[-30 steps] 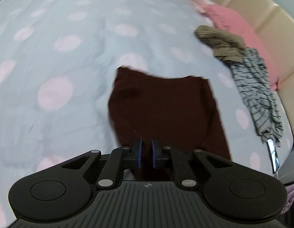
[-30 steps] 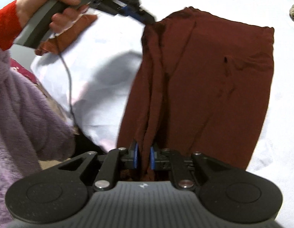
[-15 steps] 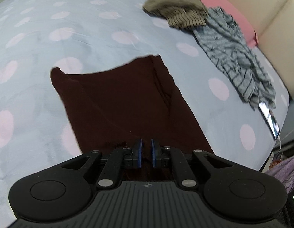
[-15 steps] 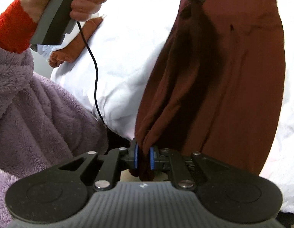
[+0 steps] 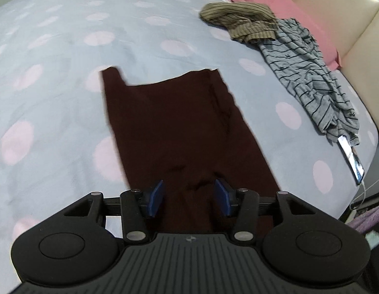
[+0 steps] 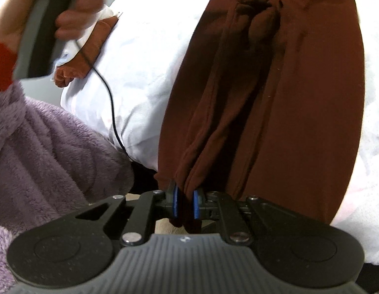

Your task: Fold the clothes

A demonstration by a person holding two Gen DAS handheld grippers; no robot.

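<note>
A dark maroon garment lies stretched out on the blue bedspread with pink dots. My left gripper is open just over its near end, fingers either side of a small bunch of cloth. In the right wrist view the same garment looks rust red and hangs over the bed edge. My right gripper is shut on a gathered fold at its lower end. The left gripper's handle, in a hand, shows at the top left.
An olive striped garment and a grey striped garment lie at the far right by a pink pillow. A phone lies at the bed's right edge. A purple fleece sleeve and a cable are at the left.
My left gripper has opened and let go of the maroon garment, which now lies flatter on the bed. My right gripper keeps its hold on the fold.
</note>
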